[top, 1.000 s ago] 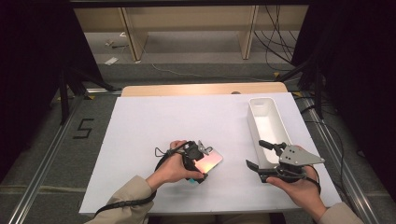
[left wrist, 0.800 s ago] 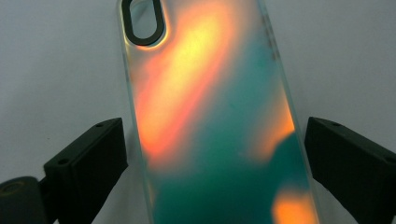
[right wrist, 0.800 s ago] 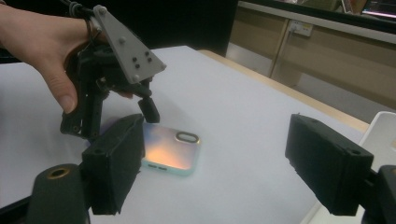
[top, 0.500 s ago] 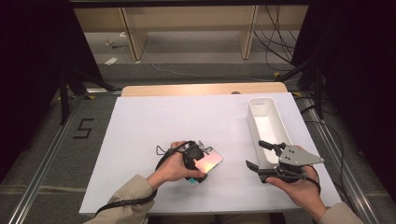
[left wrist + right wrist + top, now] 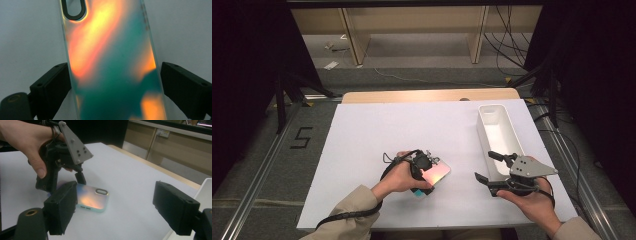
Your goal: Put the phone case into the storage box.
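Note:
An iridescent orange-and-teal phone case [image 5: 434,173] lies flat on the white table [image 5: 377,130], its camera cutout pointing away from the person. My left gripper [image 5: 426,162] is held over it, pointing down. In the left gripper view the case [image 5: 110,62] runs between the two black jaws. The left jaw is at the case's edge and a thin gap remains at the right jaw, so the left gripper [image 5: 114,75] stands open astride it. My right gripper [image 5: 484,165] hovers open to the right, aimed at the case [image 5: 91,198], with nothing between its jaws.
A long white tray [image 5: 484,135] stands at the table's right, just beyond the right gripper, and it looks empty. A wooden strip [image 5: 427,95] borders the far edge of the table. Dark floor and cables lie beyond.

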